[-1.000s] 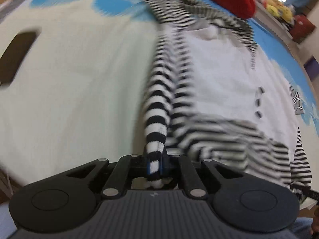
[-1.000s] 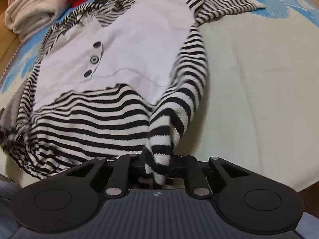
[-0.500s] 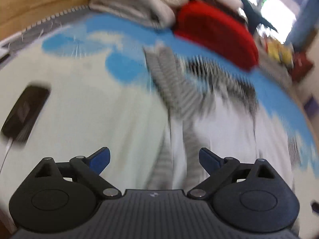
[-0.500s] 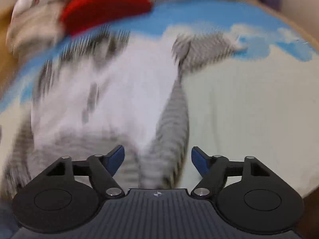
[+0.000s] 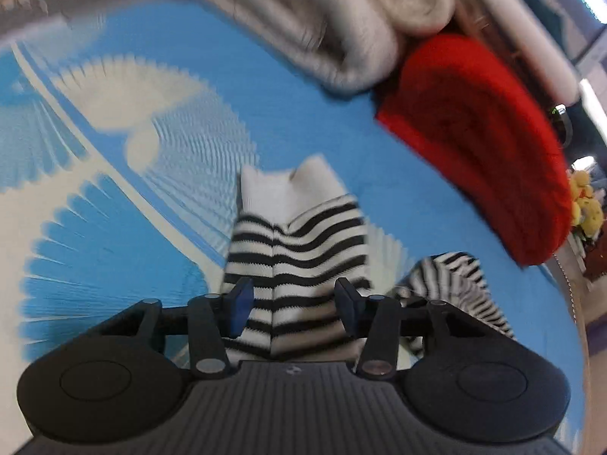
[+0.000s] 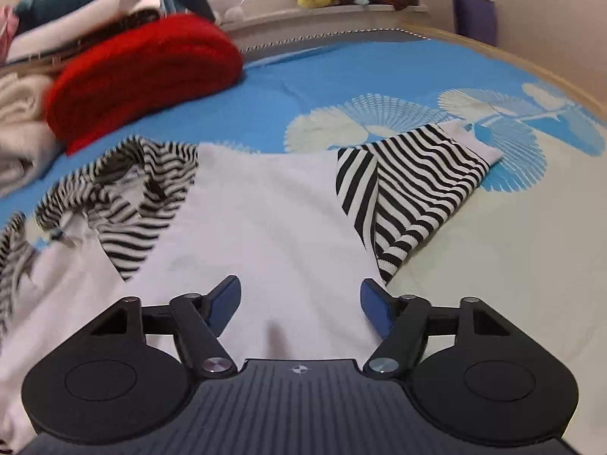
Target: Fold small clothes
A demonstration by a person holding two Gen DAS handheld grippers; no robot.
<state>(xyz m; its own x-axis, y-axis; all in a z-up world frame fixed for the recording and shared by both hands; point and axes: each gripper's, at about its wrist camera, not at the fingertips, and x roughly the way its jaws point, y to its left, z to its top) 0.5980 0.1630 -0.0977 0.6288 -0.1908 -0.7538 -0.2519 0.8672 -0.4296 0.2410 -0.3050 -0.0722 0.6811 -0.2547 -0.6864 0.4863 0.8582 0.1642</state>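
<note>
Our left gripper (image 5: pixel 292 307) closing, its tongs apart astride the striped sleeve (image 5: pixel 296 250) without pressing; our right gripper (image 6: pixel 299 303) closing too, apart over the white sweater (image 6: pixel 265 220) — flat on the bedspread (image 6: pixel 493 265), sleeves folded in at twelve o'clock. Body folds remain, we judge.

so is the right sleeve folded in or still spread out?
Folded in: the striped right sleeve is doubled back at the shoulder, lying along the top's white panel edge.

beige blankets (image 5: pixel 341 19) blurred, striped top (image 6: pixel 265 227) cut off at left edge
</note>
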